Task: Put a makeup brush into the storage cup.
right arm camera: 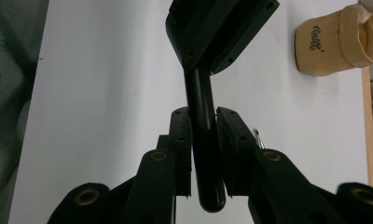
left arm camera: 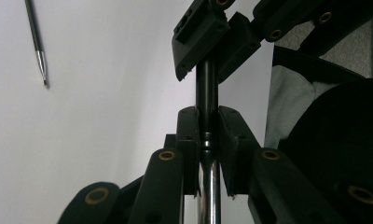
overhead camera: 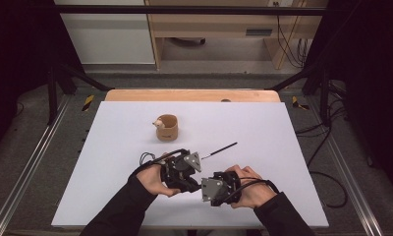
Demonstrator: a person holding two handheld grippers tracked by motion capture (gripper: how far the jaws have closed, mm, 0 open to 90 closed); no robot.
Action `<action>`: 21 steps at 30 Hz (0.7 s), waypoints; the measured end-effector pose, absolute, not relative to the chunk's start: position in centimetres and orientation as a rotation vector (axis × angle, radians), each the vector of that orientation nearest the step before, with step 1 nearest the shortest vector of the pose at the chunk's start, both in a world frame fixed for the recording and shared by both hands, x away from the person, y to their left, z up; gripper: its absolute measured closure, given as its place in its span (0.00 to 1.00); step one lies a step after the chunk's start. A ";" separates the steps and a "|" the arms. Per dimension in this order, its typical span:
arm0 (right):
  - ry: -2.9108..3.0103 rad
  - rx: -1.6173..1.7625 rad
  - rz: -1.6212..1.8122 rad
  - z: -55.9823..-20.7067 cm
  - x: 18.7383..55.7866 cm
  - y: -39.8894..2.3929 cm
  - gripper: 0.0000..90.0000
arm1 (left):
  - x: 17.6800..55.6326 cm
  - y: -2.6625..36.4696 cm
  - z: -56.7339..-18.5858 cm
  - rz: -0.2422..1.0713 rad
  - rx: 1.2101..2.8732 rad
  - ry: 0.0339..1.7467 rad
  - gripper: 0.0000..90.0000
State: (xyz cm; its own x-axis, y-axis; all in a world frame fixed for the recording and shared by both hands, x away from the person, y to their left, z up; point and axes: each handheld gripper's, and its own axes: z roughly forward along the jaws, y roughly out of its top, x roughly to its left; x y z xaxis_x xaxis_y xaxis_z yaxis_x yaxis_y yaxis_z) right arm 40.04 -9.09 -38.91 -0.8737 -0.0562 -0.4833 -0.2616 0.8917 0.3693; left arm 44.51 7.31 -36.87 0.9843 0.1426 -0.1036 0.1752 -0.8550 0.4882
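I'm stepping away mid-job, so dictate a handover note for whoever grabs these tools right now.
Left tool: shut on the black pen.
Right tool: shut on the same pen's rounded end.
Thin refill lies loose on the table beyond them; tan cup stands farther back.
Done: pen held between both tools.
Left: likely joining refill and pen, or pulling it further apart.

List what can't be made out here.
- Pen barrel: the left gripper and right gripper fingers cover its middle in both gripper views; the high view hides it behind hands.
- Its lower end in the left gripper view: cut off by the bottom edge.
- Cup contents: too small in the high view, cropped in the right gripper view.
- Lettering on the cup: too blurred.
- Thin rod: its near end runs behind the left gripper.
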 end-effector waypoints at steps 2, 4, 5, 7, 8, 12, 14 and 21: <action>2.585 -0.223 0.601 -38.9 40.0 -9.1 0.85 | 44.5 7.4 -36.9 -0.080 2.600 0.222 0.87; 2.588 -0.224 0.599 -38.8 40.0 -9.2 0.86 | 44.5 7.5 -36.8 -0.071 2.599 0.216 0.86; 2.591 -0.216 0.606 -38.8 40.0 -9.2 0.86 | 44.5 7.5 -36.8 -0.071 2.600 0.214 0.86; 2.595 -0.227 0.601 -38.8 40.0 -9.2 0.87 | 44.6 7.5 -36.8 -0.060 2.599 0.209 0.86; 2.597 -0.229 0.601 -38.8 40.0 -9.2 0.87 | 44.6 7.6 -36.8 -0.059 2.598 0.211 0.85; 2.597 -0.222 0.610 -38.7 40.0 -9.2 0.88 | 44.6 7.7 -36.7 -0.050 2.597 0.212 0.84; 2.593 -0.224 0.615 -38.7 40.0 -9.2 0.88 | 44.7 7.7 -36.7 -0.045 2.601 0.204 0.83; 2.604 -0.165 0.628 -38.7 40.2 -9.6 0.88 | 44.8 8.4 -36.4 0.035 2.545 0.234 0.62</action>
State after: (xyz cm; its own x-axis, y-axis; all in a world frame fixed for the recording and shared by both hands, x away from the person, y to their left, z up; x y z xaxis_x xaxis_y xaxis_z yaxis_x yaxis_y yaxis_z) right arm 40.21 -9.58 -38.74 -0.8900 -0.0097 -0.4559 -0.2163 0.8891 0.4033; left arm 44.85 8.43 -36.40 0.9843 0.1749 -0.0256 0.1597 -0.8181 0.5525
